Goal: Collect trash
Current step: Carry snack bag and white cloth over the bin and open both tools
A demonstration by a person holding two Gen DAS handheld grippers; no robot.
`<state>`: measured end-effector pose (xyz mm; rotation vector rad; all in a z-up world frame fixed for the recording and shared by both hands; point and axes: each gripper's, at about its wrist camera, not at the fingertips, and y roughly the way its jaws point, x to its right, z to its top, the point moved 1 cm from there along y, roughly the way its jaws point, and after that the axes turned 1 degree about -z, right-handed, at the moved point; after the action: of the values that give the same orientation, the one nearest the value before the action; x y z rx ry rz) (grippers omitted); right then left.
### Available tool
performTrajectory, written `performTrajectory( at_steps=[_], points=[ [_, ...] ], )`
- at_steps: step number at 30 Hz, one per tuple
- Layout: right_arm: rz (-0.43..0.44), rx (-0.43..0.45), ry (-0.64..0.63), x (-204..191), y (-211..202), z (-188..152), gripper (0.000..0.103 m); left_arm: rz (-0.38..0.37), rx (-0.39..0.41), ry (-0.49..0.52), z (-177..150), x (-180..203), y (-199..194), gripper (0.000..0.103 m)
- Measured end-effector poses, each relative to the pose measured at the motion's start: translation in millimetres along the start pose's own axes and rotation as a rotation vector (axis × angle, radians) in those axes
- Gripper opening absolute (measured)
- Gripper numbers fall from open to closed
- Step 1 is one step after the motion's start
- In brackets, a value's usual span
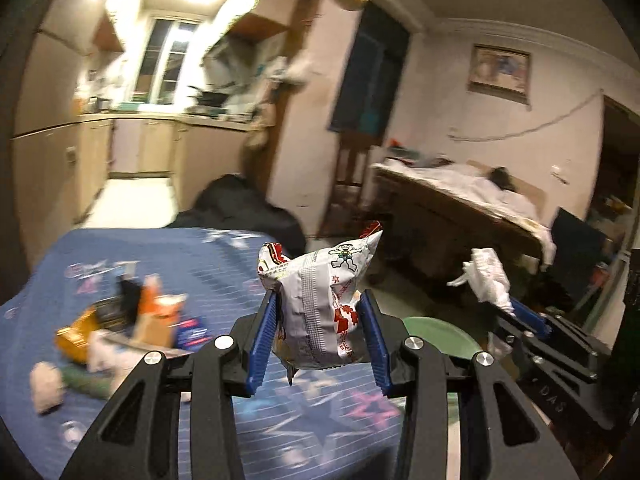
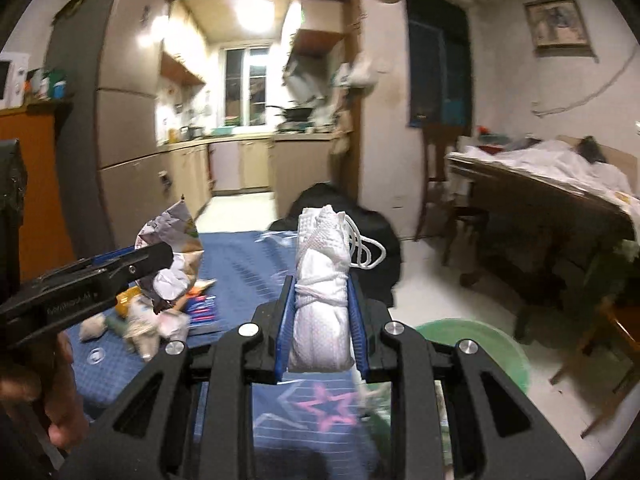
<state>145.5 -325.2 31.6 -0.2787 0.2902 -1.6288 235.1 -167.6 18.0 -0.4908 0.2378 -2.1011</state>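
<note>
A crinkled silver-and-red snack packet (image 1: 320, 304) is clamped between the blue fingers (image 1: 262, 334) of the left gripper (image 1: 320, 336), lifted above the blue star-patterned bed cover (image 1: 180, 264). A knotted white mesh face mask (image 2: 322, 304) is pinched in the right gripper (image 2: 322, 328). A green round basin (image 2: 480, 340) sits just beyond. The light packet could be slipped loose by a quick swing; more litter (image 1: 120, 328) is left on the cover.
</note>
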Motion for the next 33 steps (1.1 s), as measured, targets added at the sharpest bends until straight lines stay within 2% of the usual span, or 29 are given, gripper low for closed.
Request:
performTrajectory(
  at_steps=[7, 13, 21, 24, 33],
  points=[
    [-0.124, -0.007, 0.037, 67, 9, 6, 0.024, -0.137, -0.043, 0.059, 12, 77, 60, 0.043],
    [-0.184, -0.056, 0.076, 117, 31, 9, 0.024, -0.210, -0.124, 0.101, 15, 128, 121, 0.043],
    [-0.179, -0.232, 0.162, 173, 75, -2, 0.024, -0.243, -0.276, 0.091, 12, 161, 210, 0.043],
    [-0.166, -0.305, 0.199, 185, 90, -8, 0.024, -0.243, -0.327, 0.091, 7, 162, 234, 0.043],
    [-0.124, -0.472, 0.265, 209, 125, -31, 0.024, -0.196, -0.498, 0.143, -21, 180, 308, 0.043]
  ],
)
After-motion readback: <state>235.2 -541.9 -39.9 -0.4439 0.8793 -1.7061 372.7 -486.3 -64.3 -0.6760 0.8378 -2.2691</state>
